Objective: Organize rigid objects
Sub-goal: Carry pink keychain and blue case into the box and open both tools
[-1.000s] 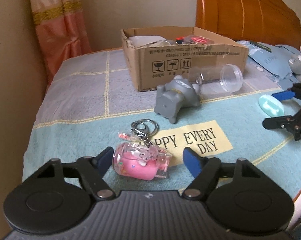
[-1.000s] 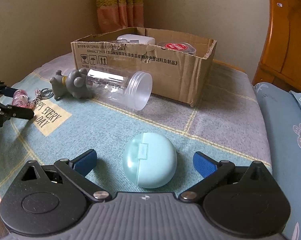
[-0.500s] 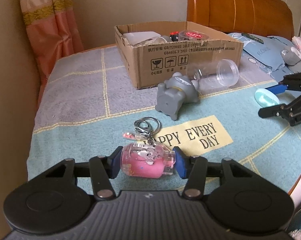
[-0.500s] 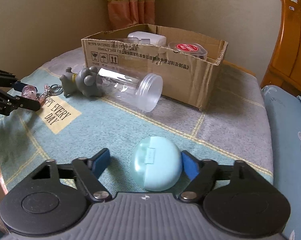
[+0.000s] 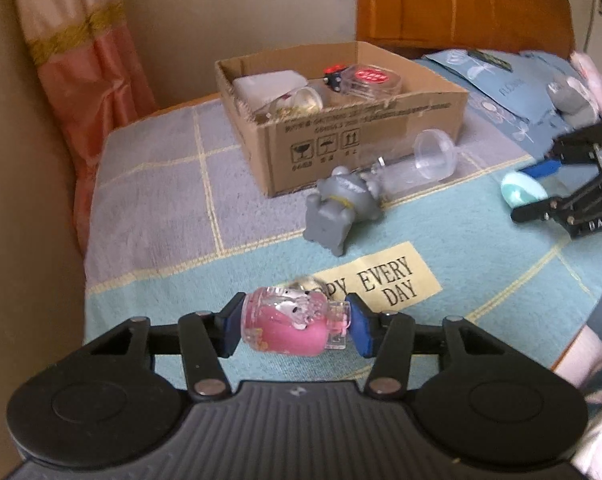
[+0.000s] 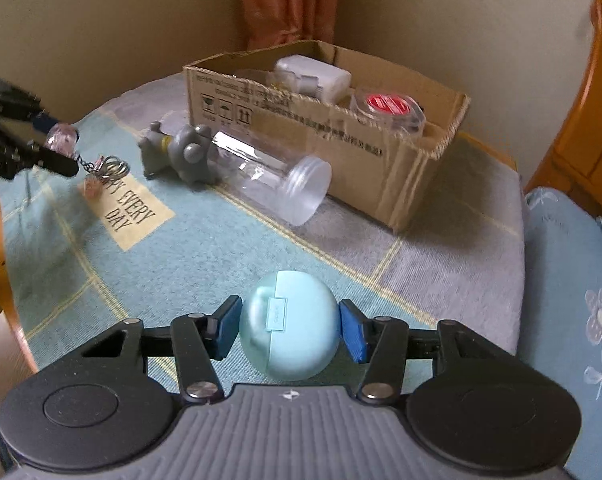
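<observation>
The bed (image 5: 149,200), under a checked blue and grey cover, carries everything. At twelve o'clock in both views stands the open cardboard box (image 5: 341,136), with a white block and a red-lidded clear tub inside. Against its near wall lies a clear plastic jar (image 6: 269,184), long axis along the box and mouth towards four o'clock in the right wrist view. A grey figurine (image 5: 339,208) lies on its side at the jar's closed end.

The right tongs (image 6: 289,328) have just been closing and now clamp the round mint-green case (image 6: 289,328) by its sides, its hinge seam running away from the camera. The left tongs (image 5: 295,324) are clamped on the ends of the pink keychain charm (image 5: 289,324), whose long axis lies across, nine to three o'clock.

Only the right wrist view shows the charm's chain and rings (image 6: 109,168) hanging down at ten o'clock; in the left wrist view they are mostly hidden behind the charm. Only the left wrist view shows the wooden headboard (image 5: 461,4) in full.
</observation>
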Motion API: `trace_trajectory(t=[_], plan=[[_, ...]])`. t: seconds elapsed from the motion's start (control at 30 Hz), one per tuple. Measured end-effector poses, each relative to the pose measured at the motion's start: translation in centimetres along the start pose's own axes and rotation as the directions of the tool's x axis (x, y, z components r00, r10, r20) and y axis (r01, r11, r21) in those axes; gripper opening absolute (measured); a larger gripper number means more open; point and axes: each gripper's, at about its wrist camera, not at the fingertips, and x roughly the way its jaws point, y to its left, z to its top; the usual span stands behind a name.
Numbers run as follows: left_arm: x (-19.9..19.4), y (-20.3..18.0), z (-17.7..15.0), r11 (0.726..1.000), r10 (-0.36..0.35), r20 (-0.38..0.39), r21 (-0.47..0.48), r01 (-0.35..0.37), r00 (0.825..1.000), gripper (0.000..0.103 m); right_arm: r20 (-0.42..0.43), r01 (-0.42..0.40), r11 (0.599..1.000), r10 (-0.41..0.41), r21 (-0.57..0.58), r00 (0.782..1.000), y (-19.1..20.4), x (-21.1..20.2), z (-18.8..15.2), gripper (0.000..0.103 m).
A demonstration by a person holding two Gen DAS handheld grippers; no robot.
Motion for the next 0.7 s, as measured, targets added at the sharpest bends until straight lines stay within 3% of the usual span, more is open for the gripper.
trace_trajectory(t=[0.17, 0.4, 0.7], plan=[[-1.9, -0.7, 1.9, 0.996, -0.01, -0.009, 0.085, 0.01, 1.0, 0.05, 0.007, -0.024, 0.999, 0.025, -0.035, 1.0, -0.6, -1.8, 1.7, 0.058], [-3.9, -1.5, 5.3, 0.99, -0.058, 0.004, 0.126, 0.057, 0.998, 0.049, 0.073, -0.063, 0.998, 0.064, -0.02, 0.995, -2.2, -4.3, 4.6, 0.058], [-5.4, -1.5, 10.9, 0.986, -0.059, 0.098, 0.16, 0.043, 0.993, 0.049, 0.157, -0.01, 0.999, 0.015, -0.039, 0.987, -5.0, -4.9, 9.2, 0.058]])
